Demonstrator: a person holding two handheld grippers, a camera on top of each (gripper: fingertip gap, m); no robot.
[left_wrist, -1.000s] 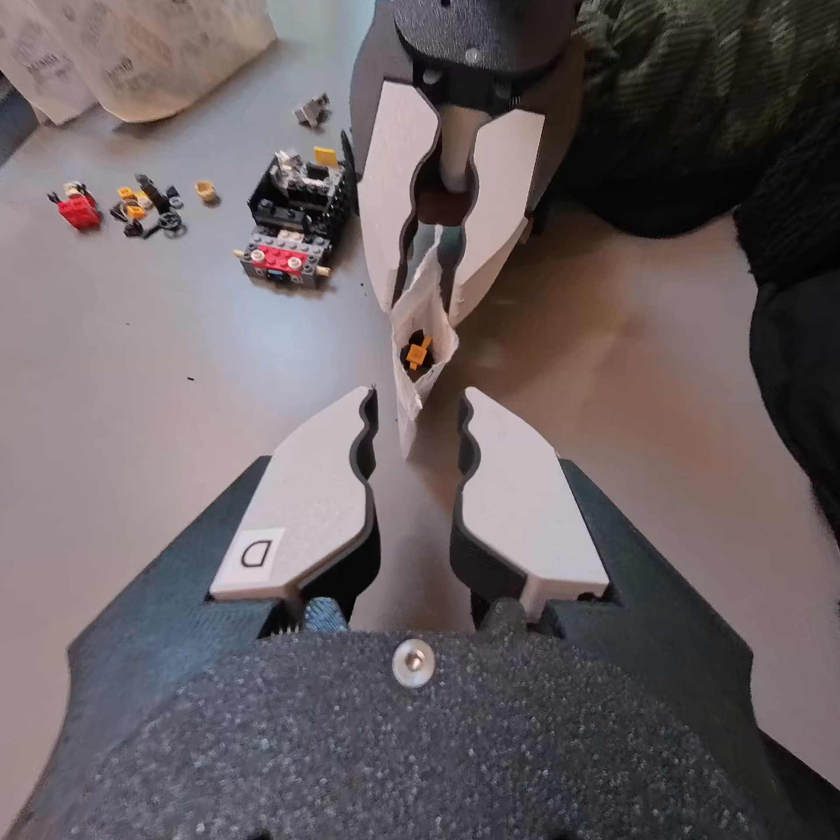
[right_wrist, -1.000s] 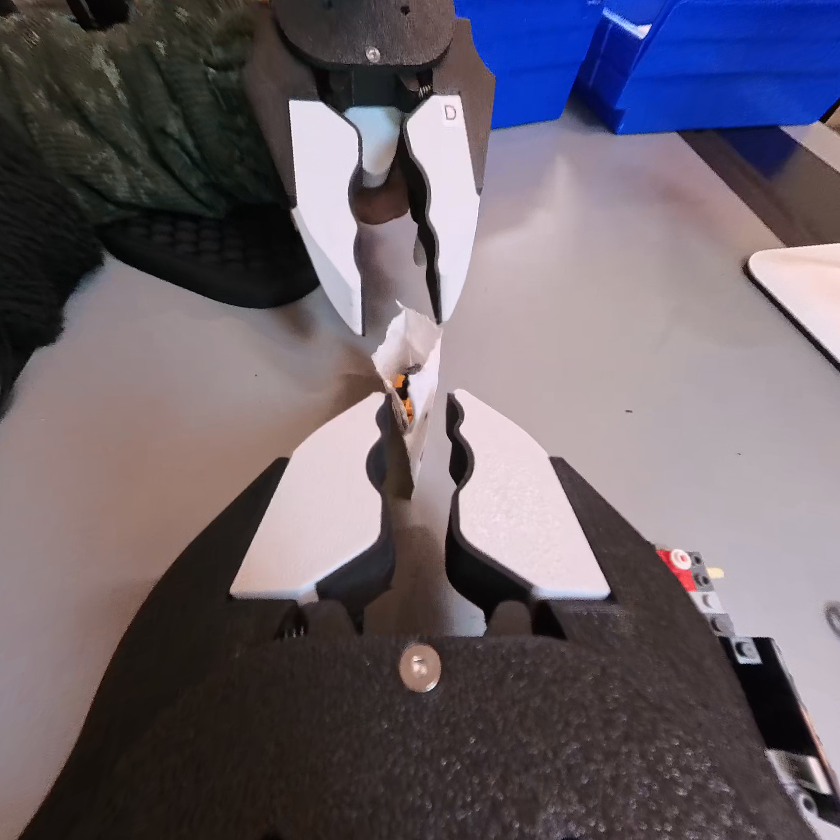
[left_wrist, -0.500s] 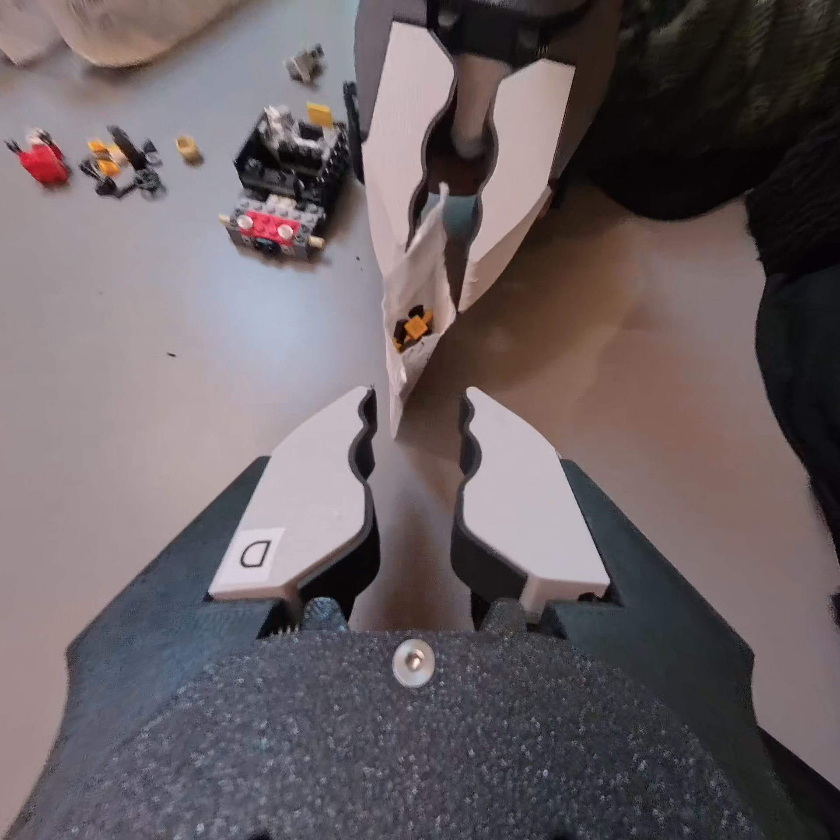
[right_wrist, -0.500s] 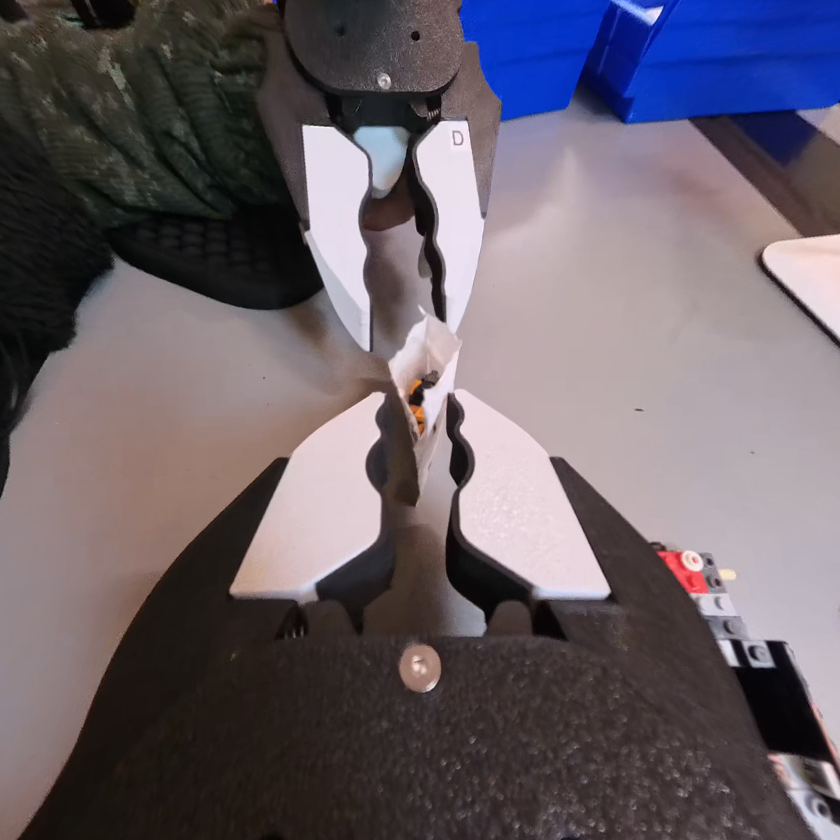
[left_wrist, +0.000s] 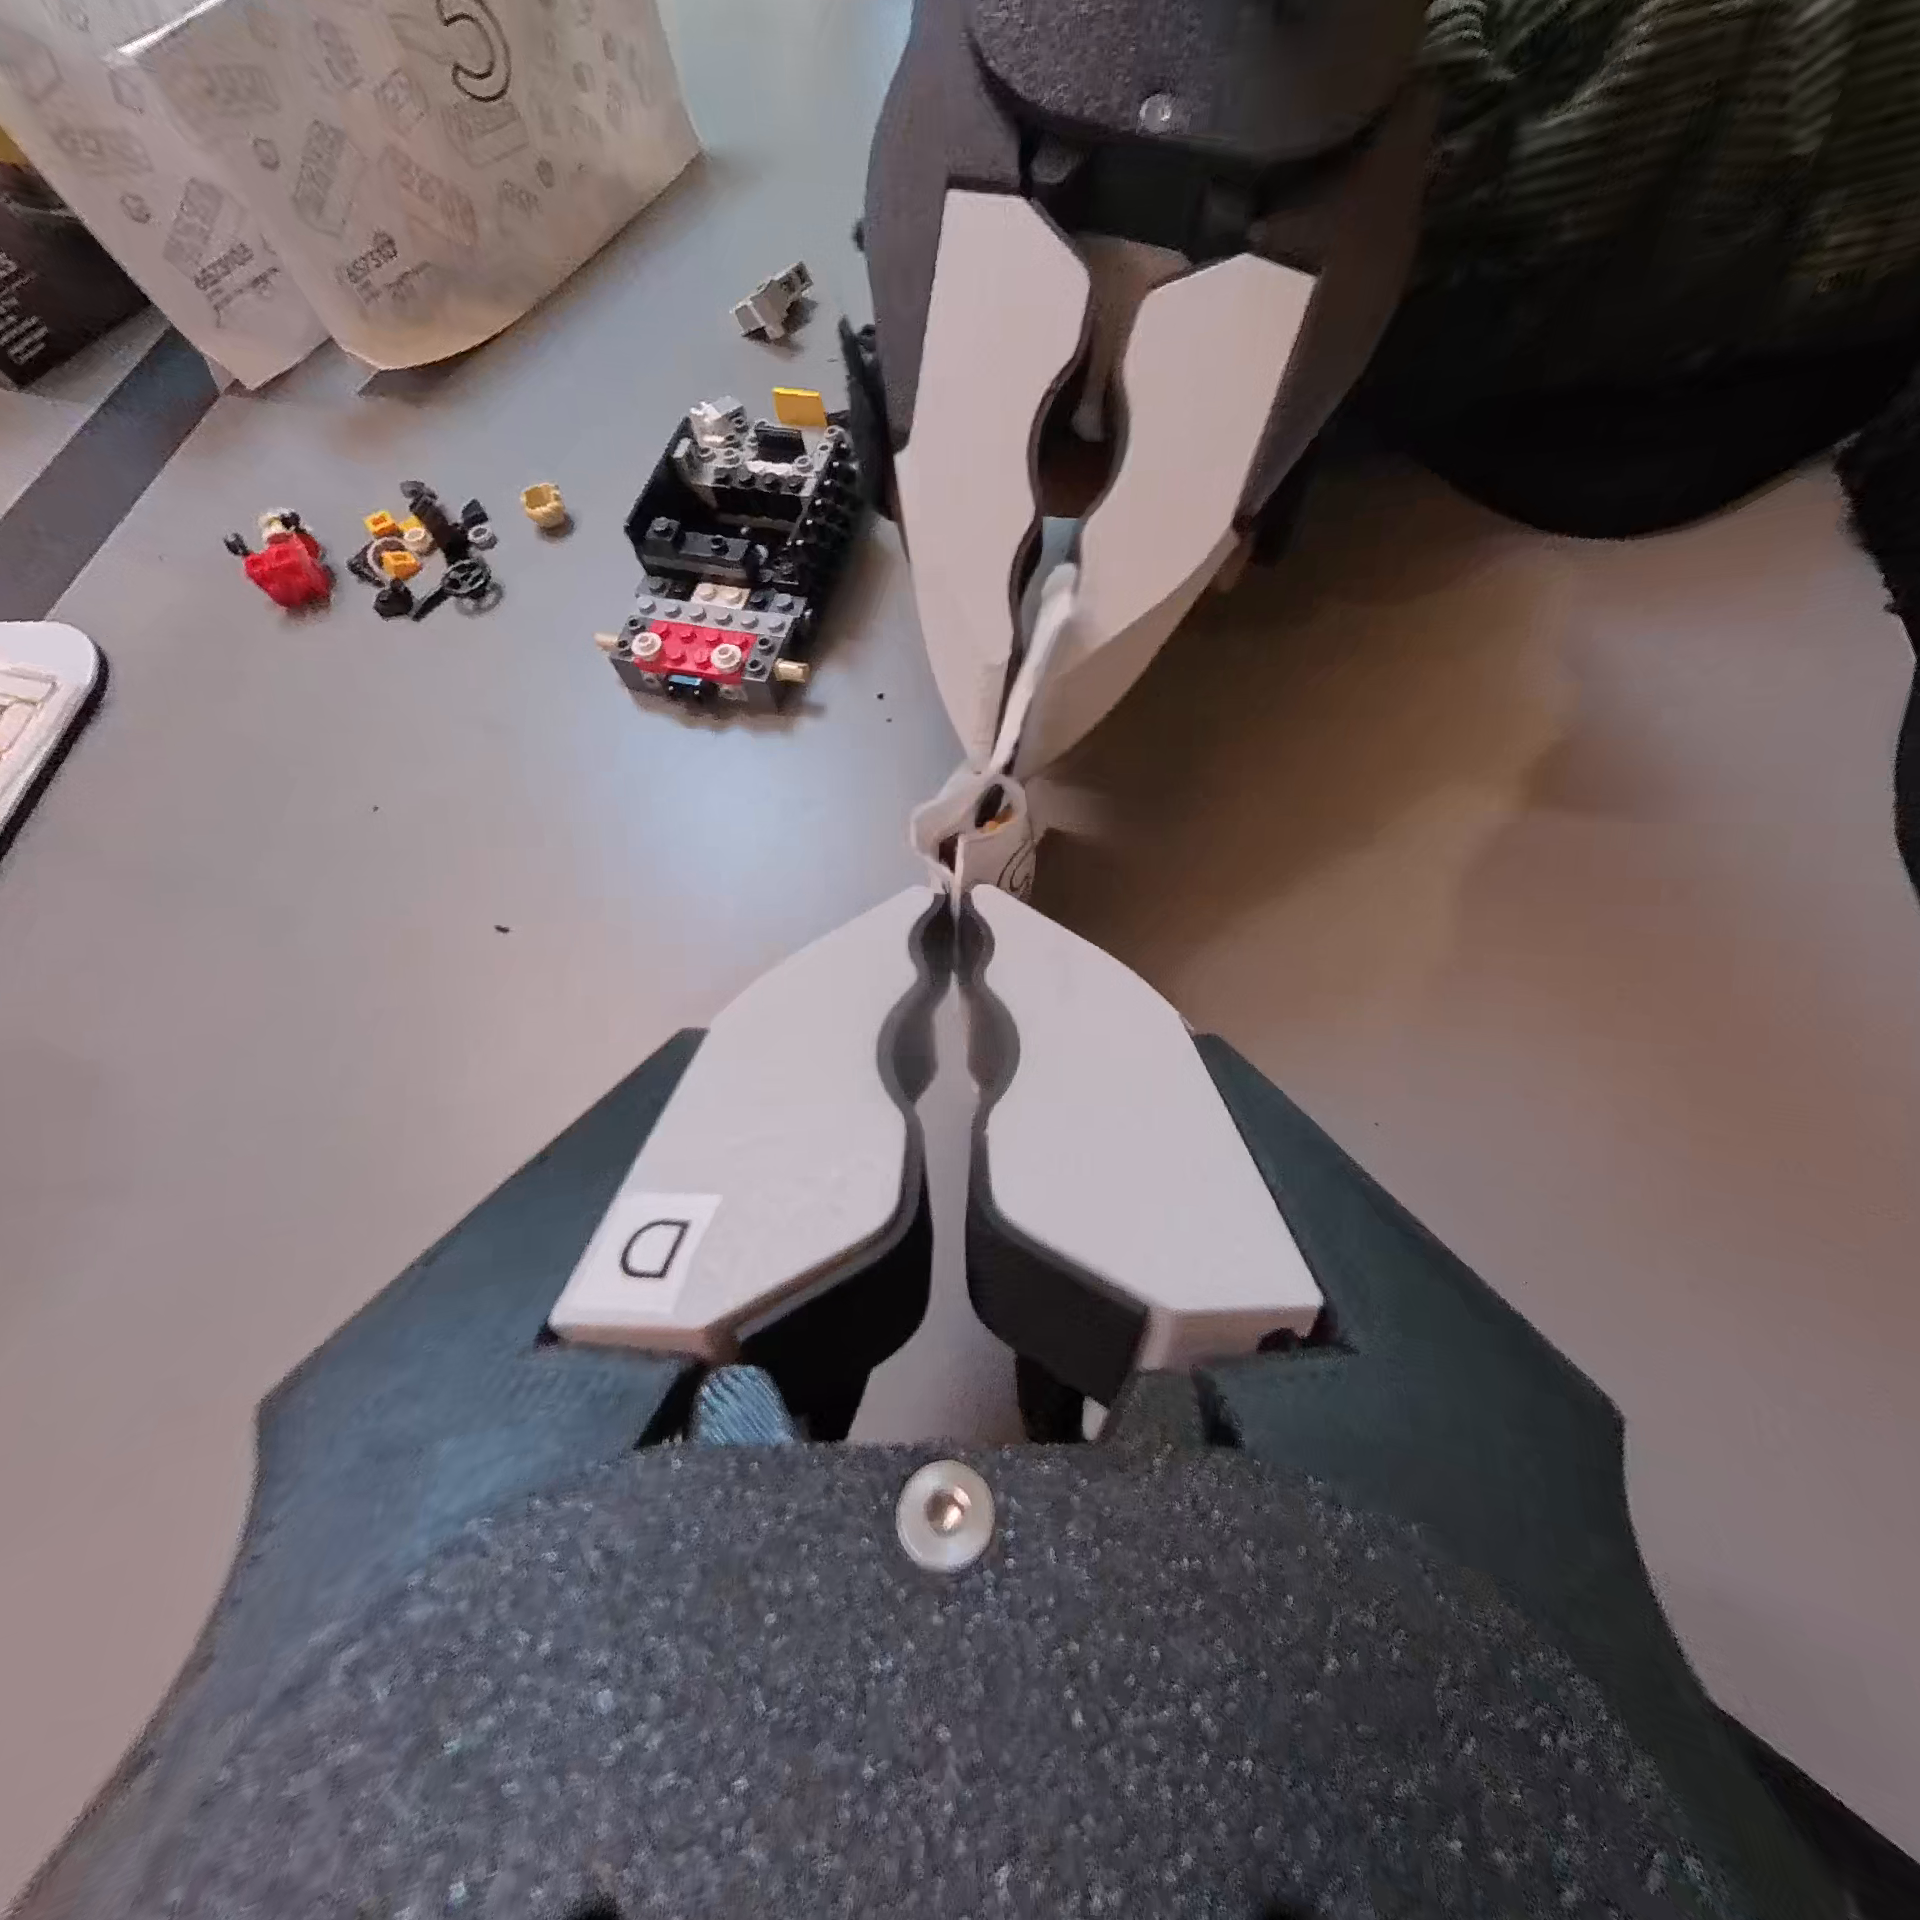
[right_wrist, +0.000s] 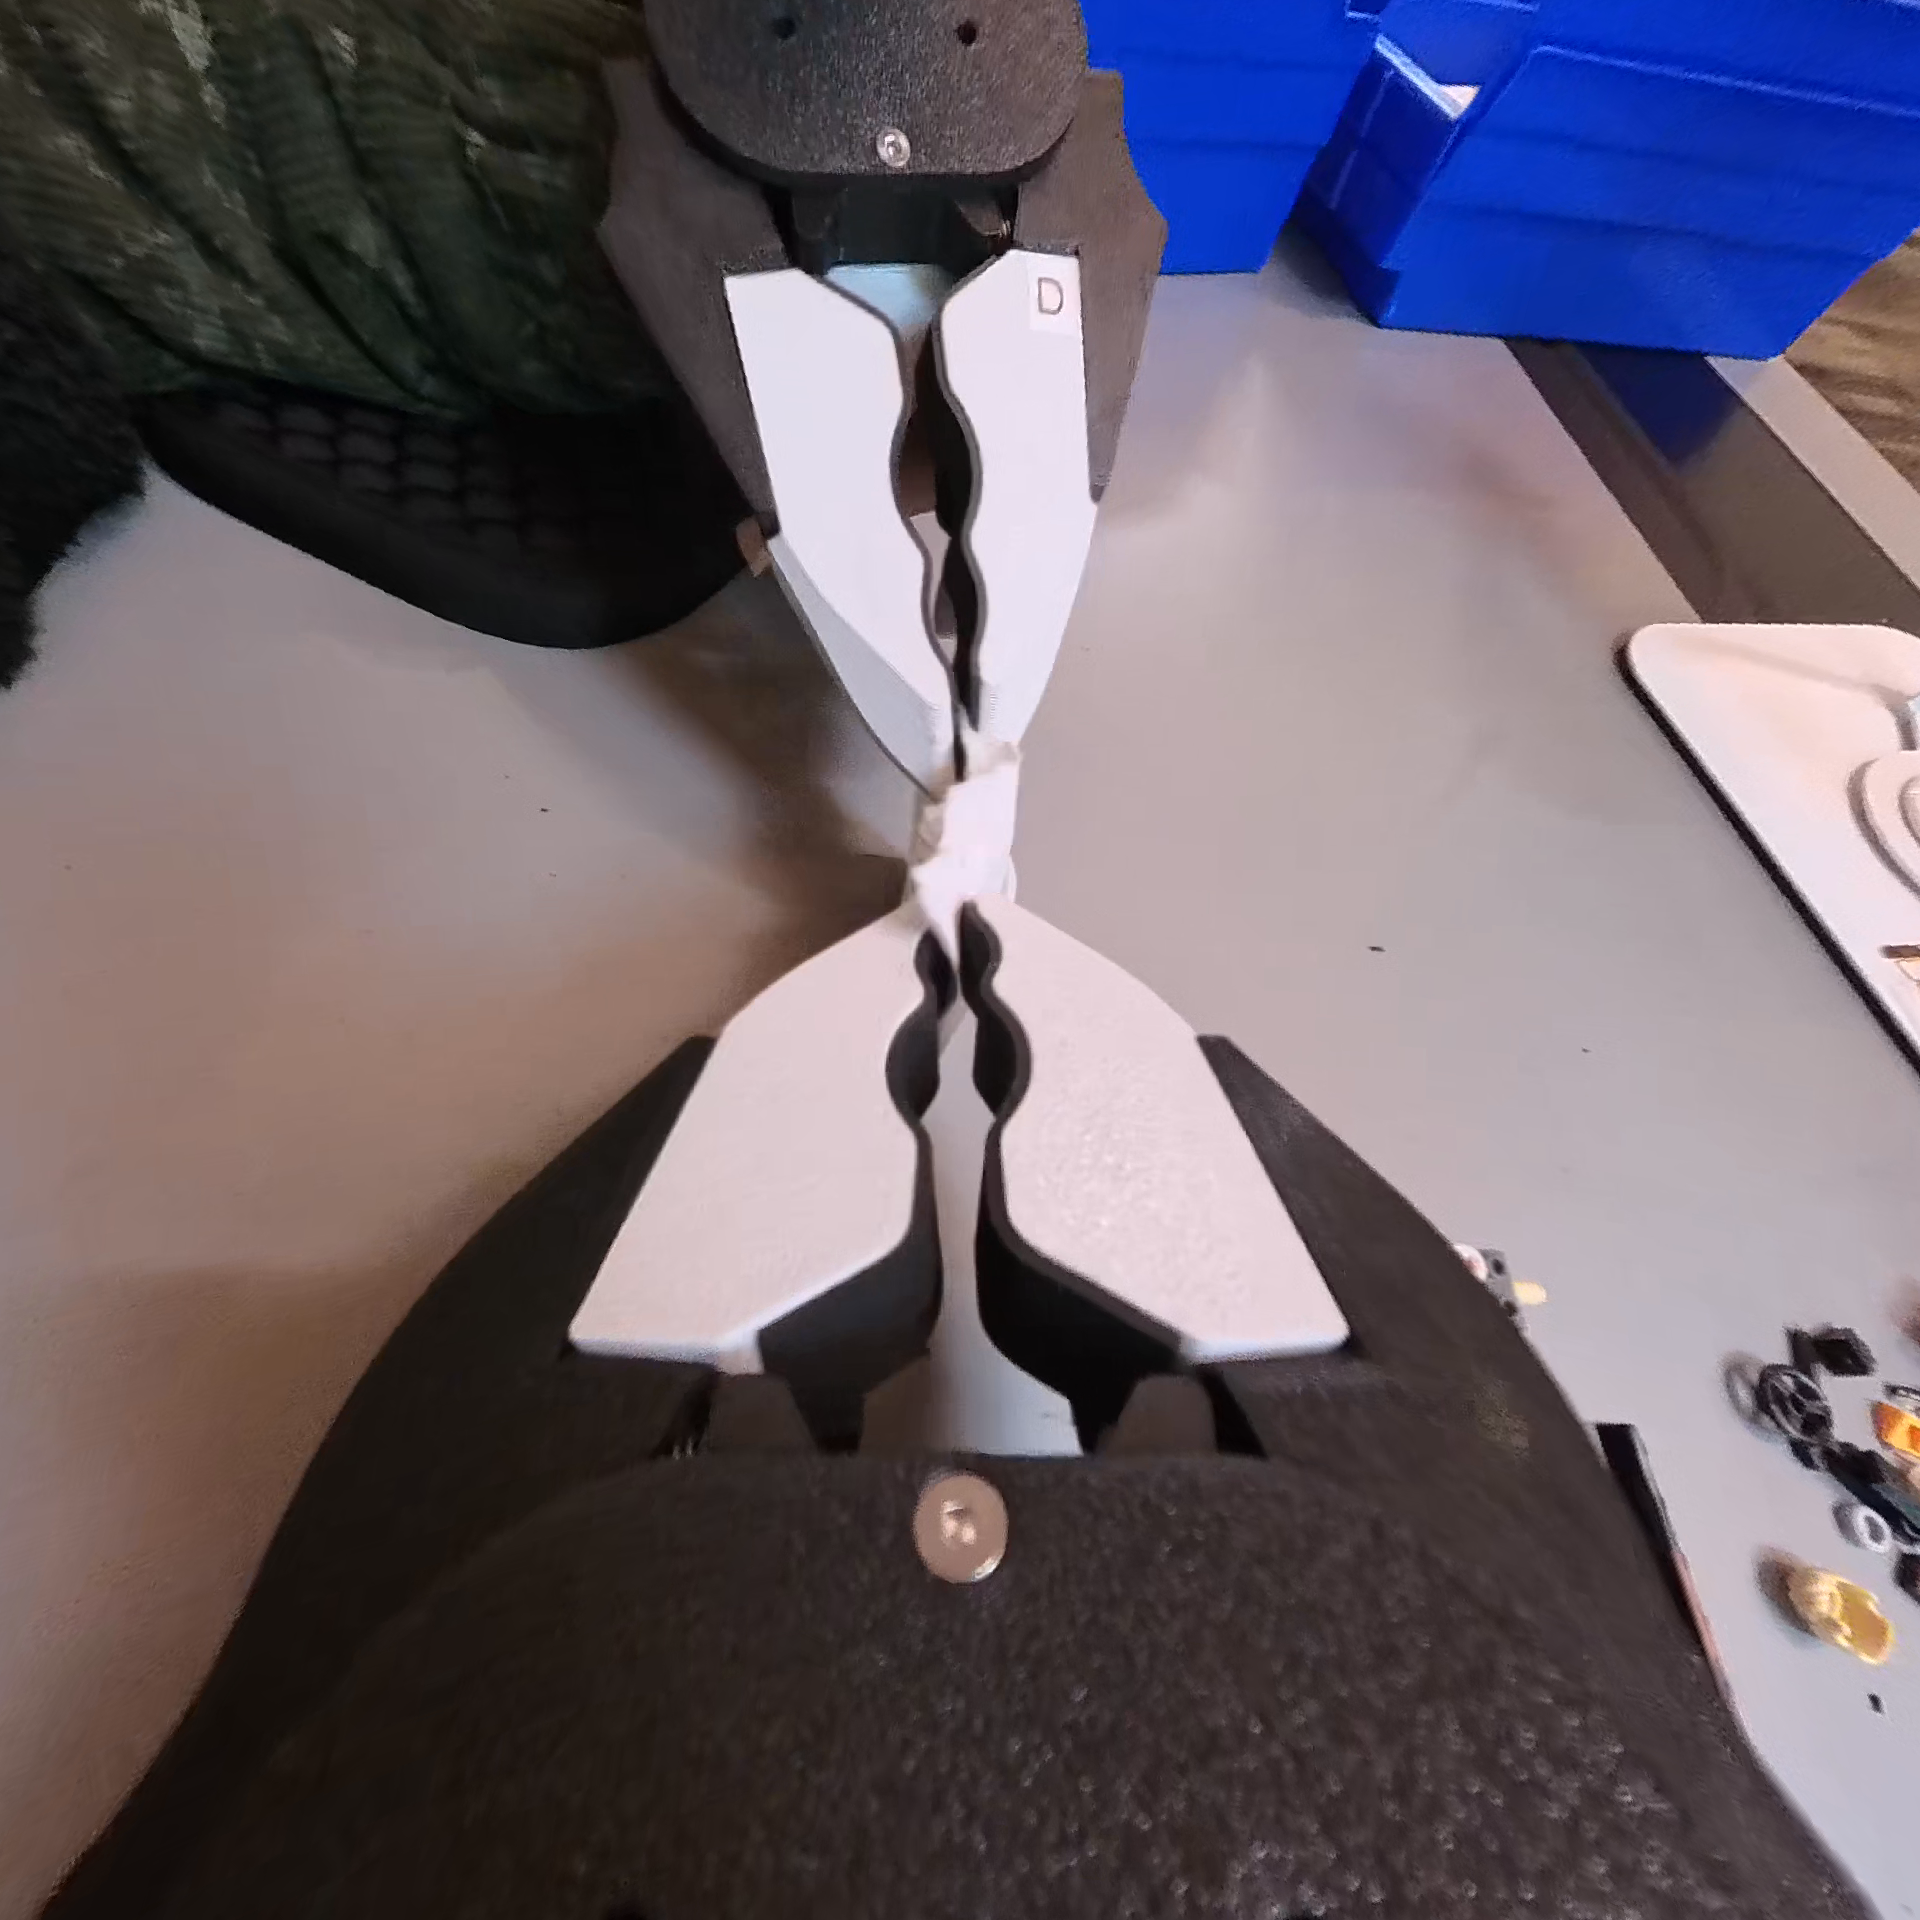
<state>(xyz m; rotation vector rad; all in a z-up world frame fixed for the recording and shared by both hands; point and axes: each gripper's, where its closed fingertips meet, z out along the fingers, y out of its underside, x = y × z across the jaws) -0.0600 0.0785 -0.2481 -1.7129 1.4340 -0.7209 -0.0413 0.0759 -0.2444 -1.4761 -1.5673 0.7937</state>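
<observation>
Two hand-held grippers face tip to tip above the desk (left_wrist: 312, 935) | left hand-held gripper (left_wrist: 951, 902) and right hand-held gripper (right_wrist: 954, 920) each pinch an opposite end of a small white paper bag (right_wrist: 966, 831) | bag: thin, crumpled, light, likely tears easily; grip near edges | brick model (left_wrist: 732, 561) left of bag, hard plastic

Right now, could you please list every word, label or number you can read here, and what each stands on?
I do not copy writing; these things bear it:
White sticker on a finger of the left gripper: one mark.
Large white paper bags, far left: printed marks.
Small white paper bag, pinched between it and the right gripper: partial dark mark.
Black box, left edge: too small.
</observation>
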